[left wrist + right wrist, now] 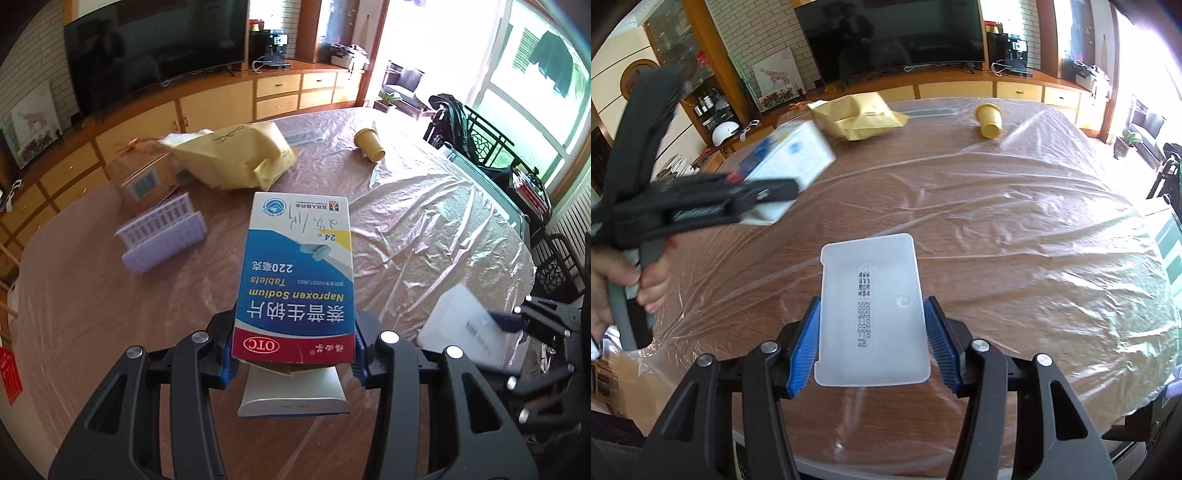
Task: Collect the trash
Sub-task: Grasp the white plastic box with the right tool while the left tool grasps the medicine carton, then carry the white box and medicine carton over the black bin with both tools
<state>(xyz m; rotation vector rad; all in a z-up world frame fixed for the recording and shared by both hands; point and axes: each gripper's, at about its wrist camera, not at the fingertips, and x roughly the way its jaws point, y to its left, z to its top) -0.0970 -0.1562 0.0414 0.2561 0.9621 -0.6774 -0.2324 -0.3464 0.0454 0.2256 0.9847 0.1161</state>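
Note:
My left gripper [293, 347] is shut on a blue and white medicine box [299, 273], its blue pads pressing both long sides near the red end. The box's bottom flap hangs open below. My right gripper [871, 328] is shut on a flat translucent white plastic case [871, 310] with a printed date, held above the table [997, 221]. In the right wrist view the left gripper [775, 192] shows blurred at the left with the medicine box [794, 158], a hand [628, 284] on its grip. The left wrist view shows the right gripper [513, 321] and plastic case [469, 332] at the right edge.
Clear plastic film covers the round wooden table [424, 221]. Toward its far side lie a yellow padded envelope [236, 155], a tipped yellow paper cup [369, 144], a cardboard box [144, 177] and a purple plastic rack [162, 236]. Dark chairs [480, 136] stand at the right.

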